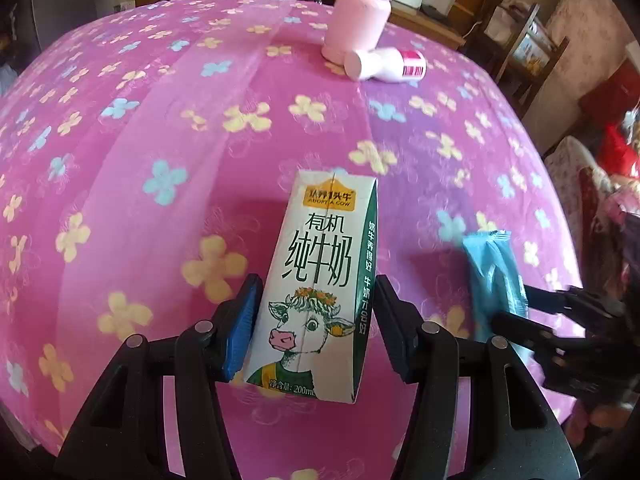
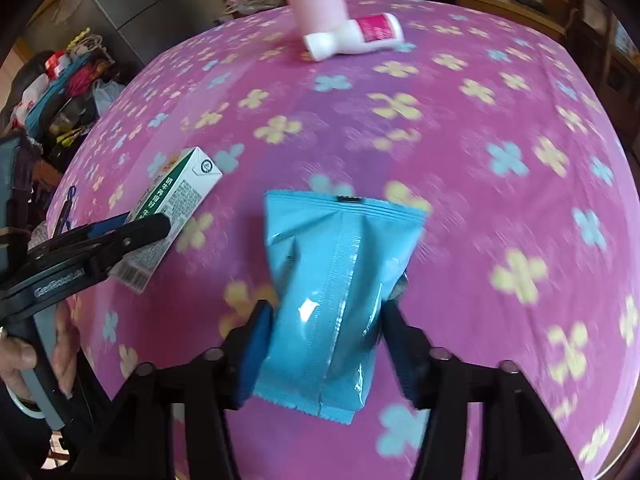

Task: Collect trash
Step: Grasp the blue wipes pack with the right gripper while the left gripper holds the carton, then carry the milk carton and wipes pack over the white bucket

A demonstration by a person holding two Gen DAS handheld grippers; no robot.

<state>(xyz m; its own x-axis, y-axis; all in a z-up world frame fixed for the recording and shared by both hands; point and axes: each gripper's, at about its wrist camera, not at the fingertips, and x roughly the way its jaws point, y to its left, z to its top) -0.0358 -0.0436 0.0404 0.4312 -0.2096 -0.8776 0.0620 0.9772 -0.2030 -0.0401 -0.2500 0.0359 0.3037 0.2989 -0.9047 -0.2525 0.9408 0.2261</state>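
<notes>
Up close, left gripper (image 1: pixel 316 320) clamps the milk carton (image 1: pixel 320 276) betw. its blue pads (image 1: pixel 244 328), carton lifted above the table, cow print facing the cam. Right beside it, right gripper (image 2: pixel 326 340) pinches the blue snack packet (image 2: pixel 340 280), pads pressing both sides, packet creased at the waist, crimped end poking fwd. No earlier view to compare, so just the grip as it stands. From the right wrist cam, the left gripper comes in at lower left w/ the carton's barcode side showing, a hand (image 2: pixel 24 360) wrapped on its handle. Both items sit near each other, not touching. Below them, pink floral tablecloth (image 1: pixel 160 140), bare across the middle stretch. Farther back, a white bottle w/ pink label (image 1: pixel 386 65) lies on its side, touching or just beside an upright pink flask (image 1: pixel 358 20). Nothing blocks the way to those two. Beyond the table edge: cluttered shelf, wooden chair (image 1: pixel 528 40) at right, bags piled at left.
</notes>
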